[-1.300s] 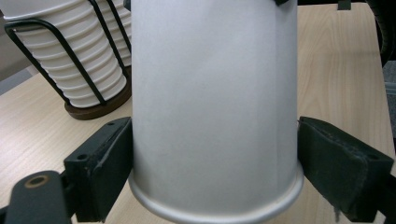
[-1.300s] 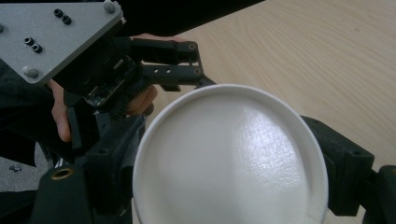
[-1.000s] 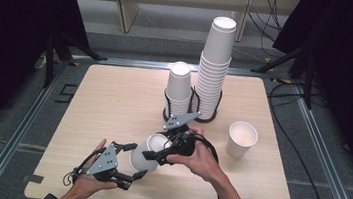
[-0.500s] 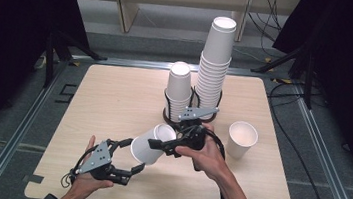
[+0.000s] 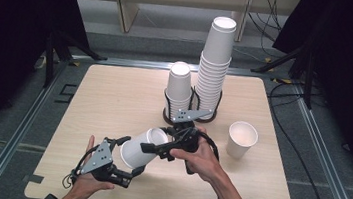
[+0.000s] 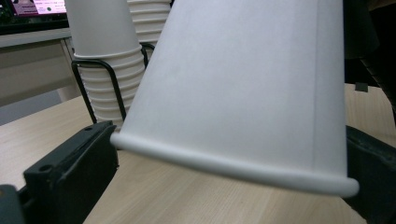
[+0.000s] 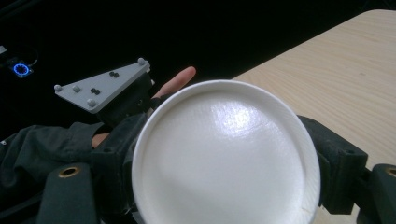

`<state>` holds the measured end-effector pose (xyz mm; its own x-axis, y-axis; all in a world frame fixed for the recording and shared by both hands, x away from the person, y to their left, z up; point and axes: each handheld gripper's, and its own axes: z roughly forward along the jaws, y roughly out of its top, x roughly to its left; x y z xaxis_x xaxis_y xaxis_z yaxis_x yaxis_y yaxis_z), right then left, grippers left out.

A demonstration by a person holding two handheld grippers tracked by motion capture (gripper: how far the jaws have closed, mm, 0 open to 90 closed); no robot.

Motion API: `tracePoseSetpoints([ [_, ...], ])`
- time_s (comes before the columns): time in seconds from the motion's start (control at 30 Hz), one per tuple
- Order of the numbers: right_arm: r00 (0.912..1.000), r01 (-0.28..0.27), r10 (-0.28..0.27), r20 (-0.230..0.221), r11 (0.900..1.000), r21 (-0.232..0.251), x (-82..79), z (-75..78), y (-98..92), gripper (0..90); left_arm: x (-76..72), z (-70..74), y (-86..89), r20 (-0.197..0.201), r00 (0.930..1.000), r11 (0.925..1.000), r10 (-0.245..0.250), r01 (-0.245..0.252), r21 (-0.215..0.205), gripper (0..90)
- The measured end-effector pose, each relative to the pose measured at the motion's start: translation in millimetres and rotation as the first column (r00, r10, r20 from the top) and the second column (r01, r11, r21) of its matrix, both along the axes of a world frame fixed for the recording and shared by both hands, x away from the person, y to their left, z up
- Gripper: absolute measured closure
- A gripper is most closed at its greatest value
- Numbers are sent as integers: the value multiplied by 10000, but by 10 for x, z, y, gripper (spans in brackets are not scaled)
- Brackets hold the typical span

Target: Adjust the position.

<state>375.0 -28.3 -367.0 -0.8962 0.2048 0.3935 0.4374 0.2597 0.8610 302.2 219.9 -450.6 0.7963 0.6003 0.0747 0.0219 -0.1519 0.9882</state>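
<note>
The right claw (image 5: 151, 148) pinches a white cup (image 5: 140, 145), held on its side low in the middle of the high view. The left claw (image 5: 130, 160) has just been opening; its jaws stand wide around the cup's rim, not pressing. Two cup stacks (image 5: 213, 68) stand in a rack above.

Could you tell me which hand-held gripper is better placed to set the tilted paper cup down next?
Right: the right hand-held gripper clamps the paper cup, while the left hand-held gripper has just opened around its rim.
</note>
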Motion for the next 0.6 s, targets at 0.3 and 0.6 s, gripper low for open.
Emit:
tracePoseSetpoints([
  [0.3, 9995, -137, 139, -296, 9999, 59, 11, -49, 23, 240, -26, 15, 36, -52, 9999, 9992, -148, 150, 383, 58],
  [0.6, 9993, -313, 303, -206, 9983, -484, 28, -58, -15, 213, -18, 50, 34, -379, 9988, 9946, -297, 333, 986, 91],
])
